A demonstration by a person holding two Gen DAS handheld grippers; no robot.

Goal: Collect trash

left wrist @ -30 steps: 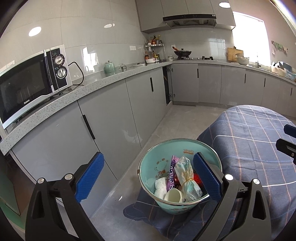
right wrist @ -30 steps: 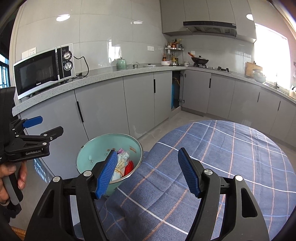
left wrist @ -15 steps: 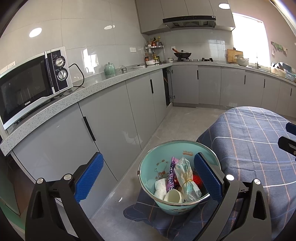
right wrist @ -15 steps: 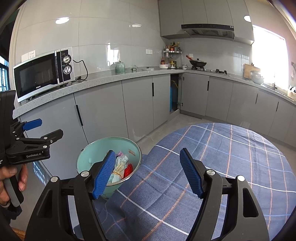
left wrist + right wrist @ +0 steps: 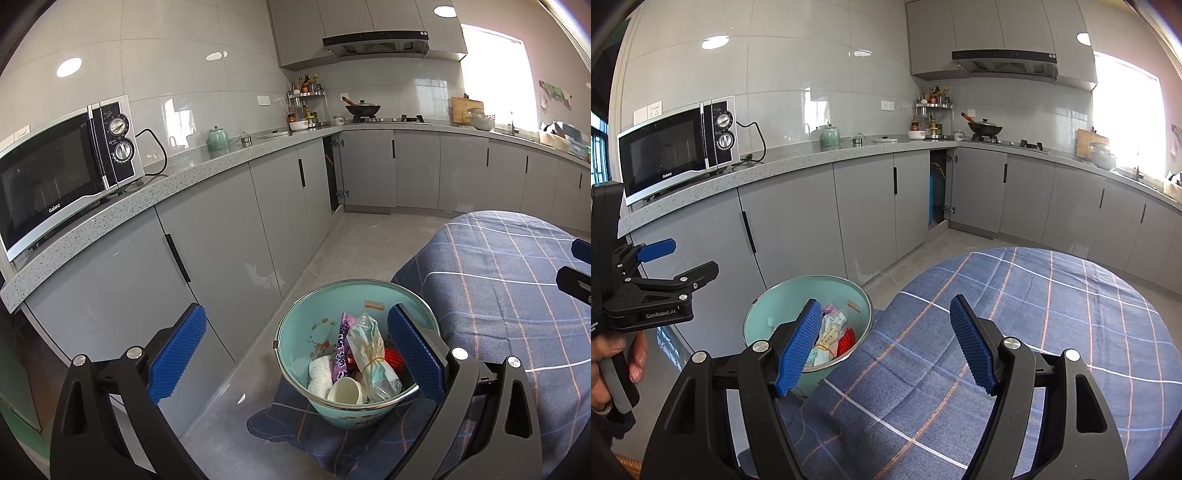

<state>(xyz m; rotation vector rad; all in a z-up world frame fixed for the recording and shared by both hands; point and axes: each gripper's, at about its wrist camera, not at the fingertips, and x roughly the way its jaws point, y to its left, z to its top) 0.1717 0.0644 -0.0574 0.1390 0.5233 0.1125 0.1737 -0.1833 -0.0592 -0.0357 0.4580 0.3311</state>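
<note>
Your left tongs (image 5: pixel 295 354) hang spread wide and empty above the bin (image 5: pixel 295 328), which sits at the edge of the desk (image 5: pixel 1052 314) with its checked cloth. In the bin lie a tied bag (image 5: pixel 371 354), a purple wrapper (image 5: pixel 341 350), a white cup (image 5: pixel 345 391), tissue (image 5: pixel 319 369) and something red (image 5: pixel 393 356). Your right tongs (image 5: pixel 886 347) have just been opening; they stand spread over the cloth, nothing between them.

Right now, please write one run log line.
left gripper: open | right gripper: open, empty | bucket: trash inside | tablecloth: bare
</note>
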